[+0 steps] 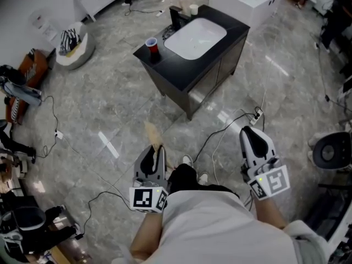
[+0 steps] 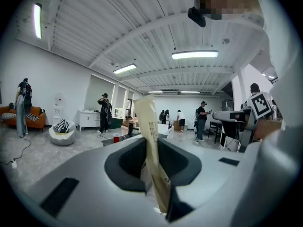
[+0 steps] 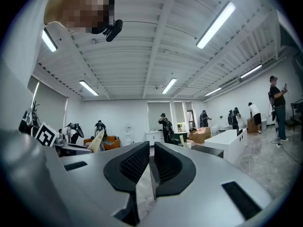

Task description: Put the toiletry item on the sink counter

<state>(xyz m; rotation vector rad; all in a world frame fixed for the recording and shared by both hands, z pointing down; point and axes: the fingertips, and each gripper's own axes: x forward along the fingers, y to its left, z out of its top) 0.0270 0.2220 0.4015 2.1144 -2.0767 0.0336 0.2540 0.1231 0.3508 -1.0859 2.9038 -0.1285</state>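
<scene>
Sink counter (image 1: 177,69): dark top is left bare along the front edge. The middle is taken by a white basin (image 1: 195,37), the left corner by a red cup (image 1: 152,45), the back edge by a faucet (image 1: 176,16). The floor before it is crossed by cables (image 1: 217,132), otherwise open.

On inspection I count two grippers in my hands, the left gripper (image 1: 155,155) and the right gripper (image 1: 254,142), one tan sachet (image 2: 151,141), one black counter (image 1: 175,62), one white basin (image 1: 195,37), one red cup (image 1: 152,44) and one white beanbag (image 1: 77,56).
</scene>
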